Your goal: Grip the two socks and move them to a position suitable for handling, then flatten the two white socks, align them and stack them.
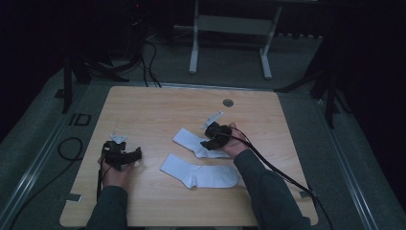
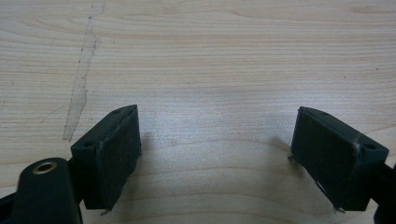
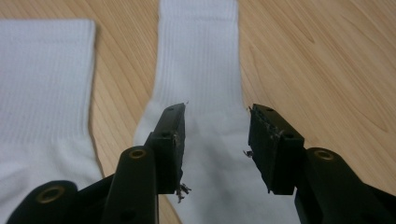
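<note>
My right gripper [image 3: 217, 140] hangs over the far sock [image 1: 194, 143], its fingers [image 3: 170, 144] half spread with the white fabric showing between them and nothing pinched yet. That sock lies flat on the worktop [image 1: 143, 105], cuff away from me in the right gripper view. The near sock [image 1: 198, 175] lies just beside it, closer to my edge of the worktop, the two apart by a thin strip of wood along the leg. My left gripper [image 2: 215, 154] rests well off to the left over bare wood, its fingers [image 2: 119, 149] spread wide and empty.

I judge that the next move is a pinch on the far sock, and the risks sit there. The fabric lies flat and thin, so if I close too high the fingers may meet on air or catch only a few threads, and the sock would slide out on the lift. If I press too hard, the tips may scrape the wood and bunch the sock. The near sock is close enough that a sideways drag could snag it and pull both out of line.
</note>
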`<state>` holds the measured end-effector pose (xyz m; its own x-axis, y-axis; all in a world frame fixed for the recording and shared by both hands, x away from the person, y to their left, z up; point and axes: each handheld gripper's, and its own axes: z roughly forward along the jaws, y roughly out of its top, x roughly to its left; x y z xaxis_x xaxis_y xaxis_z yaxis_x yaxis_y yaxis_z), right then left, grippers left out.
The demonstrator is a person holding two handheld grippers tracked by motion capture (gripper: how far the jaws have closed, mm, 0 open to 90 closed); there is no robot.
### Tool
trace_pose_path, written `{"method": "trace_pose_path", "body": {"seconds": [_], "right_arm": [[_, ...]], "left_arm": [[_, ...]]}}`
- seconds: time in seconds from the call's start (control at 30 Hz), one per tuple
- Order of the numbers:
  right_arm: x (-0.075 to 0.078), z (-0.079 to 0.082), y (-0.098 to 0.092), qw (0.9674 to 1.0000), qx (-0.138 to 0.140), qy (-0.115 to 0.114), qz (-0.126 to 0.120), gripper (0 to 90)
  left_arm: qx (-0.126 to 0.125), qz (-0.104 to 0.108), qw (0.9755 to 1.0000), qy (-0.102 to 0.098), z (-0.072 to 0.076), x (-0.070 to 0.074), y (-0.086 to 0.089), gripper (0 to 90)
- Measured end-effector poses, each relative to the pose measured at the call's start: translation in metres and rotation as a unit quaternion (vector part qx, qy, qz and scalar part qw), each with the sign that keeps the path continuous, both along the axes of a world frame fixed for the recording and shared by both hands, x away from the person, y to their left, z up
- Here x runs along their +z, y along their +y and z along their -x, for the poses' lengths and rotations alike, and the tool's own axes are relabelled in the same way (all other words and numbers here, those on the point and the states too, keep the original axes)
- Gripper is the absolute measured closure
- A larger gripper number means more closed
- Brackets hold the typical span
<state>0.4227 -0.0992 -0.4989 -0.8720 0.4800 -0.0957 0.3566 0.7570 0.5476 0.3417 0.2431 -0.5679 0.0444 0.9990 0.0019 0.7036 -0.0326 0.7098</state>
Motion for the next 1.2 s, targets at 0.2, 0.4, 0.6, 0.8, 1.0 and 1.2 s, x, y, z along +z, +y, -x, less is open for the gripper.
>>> {"method": "trace_pose_path", "body": {"seconds": [0.2,0.4,0.6,0.8,1.0,1.2], "right_arm": [[-0.005,-0.003,0.005,1.0,-0.001,0.006,0.008,55.6],[-0.008,-0.005,0.013,0.9999,0.005,0.008,0.014,55.9],[-0.015,-0.005,0.016,0.9994,0.009,0.016,0.029,70.7],[-0.026,-0.003,0.02,0.9979,0.023,0.027,0.054,85.1],[-0.033,-0.003,0.02,0.9966,0.023,0.043,0.067,86.1],[-0.032,-0.001,0.014,0.9957,0.026,0.046,0.076,85.7]], "left_arm": [[0.0,0.0,1.0,0.0,0.0,0.0,0.0,16.0],[0.0,0.0,1.0,0.0,0.0,0.0,0.0,15.9],[0.0,0.0,1.0,0.0,0.0,0.0,0.0,15.9],[0.0,0.0,1.0,0.0,0.0,0.0,0.0,16.0],[0.0,0.0,1.0,0.0,0.0,0.0,0.0,15.9],[-0.001,0.0,1.0,0.0,0.0,0.0,0.0,15.9]]}}
